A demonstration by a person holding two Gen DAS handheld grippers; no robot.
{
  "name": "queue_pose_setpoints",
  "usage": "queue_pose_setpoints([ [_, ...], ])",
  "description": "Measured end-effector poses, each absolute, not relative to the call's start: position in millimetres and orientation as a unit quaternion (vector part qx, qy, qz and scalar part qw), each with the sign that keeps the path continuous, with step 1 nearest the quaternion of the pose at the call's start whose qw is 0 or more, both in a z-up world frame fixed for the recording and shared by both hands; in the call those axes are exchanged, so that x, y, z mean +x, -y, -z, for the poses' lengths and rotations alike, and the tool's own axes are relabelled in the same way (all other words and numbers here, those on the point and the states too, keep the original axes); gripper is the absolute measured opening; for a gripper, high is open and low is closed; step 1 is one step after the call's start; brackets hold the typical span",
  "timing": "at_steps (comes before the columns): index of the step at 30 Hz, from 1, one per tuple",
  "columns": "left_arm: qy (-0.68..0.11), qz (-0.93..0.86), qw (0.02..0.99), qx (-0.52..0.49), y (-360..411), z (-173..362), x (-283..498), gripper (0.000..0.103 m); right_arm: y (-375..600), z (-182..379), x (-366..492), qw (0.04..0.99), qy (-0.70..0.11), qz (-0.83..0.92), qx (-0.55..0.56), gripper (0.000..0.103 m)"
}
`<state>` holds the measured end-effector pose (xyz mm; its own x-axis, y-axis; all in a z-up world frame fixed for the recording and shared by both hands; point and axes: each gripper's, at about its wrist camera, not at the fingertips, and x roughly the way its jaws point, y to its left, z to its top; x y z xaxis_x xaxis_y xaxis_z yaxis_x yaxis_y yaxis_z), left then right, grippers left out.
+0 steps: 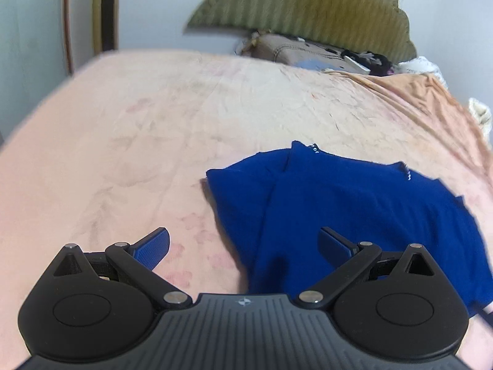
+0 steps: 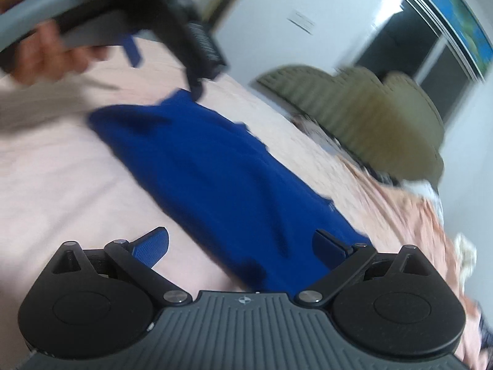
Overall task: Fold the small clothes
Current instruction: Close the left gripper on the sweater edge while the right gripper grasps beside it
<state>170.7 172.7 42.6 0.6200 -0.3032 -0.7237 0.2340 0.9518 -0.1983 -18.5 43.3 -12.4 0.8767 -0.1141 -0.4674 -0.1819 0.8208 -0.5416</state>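
Observation:
A small royal-blue garment lies partly folded on the pink bed sheet. It also shows in the right wrist view. My left gripper is open and empty, hovering over the garment's near left edge. My right gripper is open and empty above the garment's near end. The left gripper also shows blurred in the right wrist view, above the garment's far corner, with a hand on its handle.
An olive-green scalloped headboard stands at the far end of the bed, with a beige bag and dark clutter below it. A peach cloth lies at the right. A dark window is on the far wall.

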Motion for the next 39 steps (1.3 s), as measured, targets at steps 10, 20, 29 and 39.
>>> queue_pose_setpoints([
  [10, -0.482, 0.265, 0.813, -0.19, -179.3, -1.2, 241.8, 0.103, -116.6, 26.5, 15.4, 0.899, -0.216, -0.043, -0.378, 0.09],
  [20, -0.473, 0.3, 0.804, -0.201, -136.3, 6.1, 300.4, 0.102, -135.5, 31.6, 72.0, 0.904, -0.224, -0.033, -0.363, 0.057],
  [29, -0.5, 0.269, 0.808, -0.159, -112.9, 7.7, 315.7, 0.015, -133.9, 32.8, 78.4, 0.91, -0.239, -0.063, -0.333, 0.009],
  [39, -0.46, 0.189, 0.865, -0.066, -67.3, -52.3, 275.8, 0.014, -79.5, -1.3, 48.8, 0.951, -0.209, -0.07, -0.216, 0.006],
])
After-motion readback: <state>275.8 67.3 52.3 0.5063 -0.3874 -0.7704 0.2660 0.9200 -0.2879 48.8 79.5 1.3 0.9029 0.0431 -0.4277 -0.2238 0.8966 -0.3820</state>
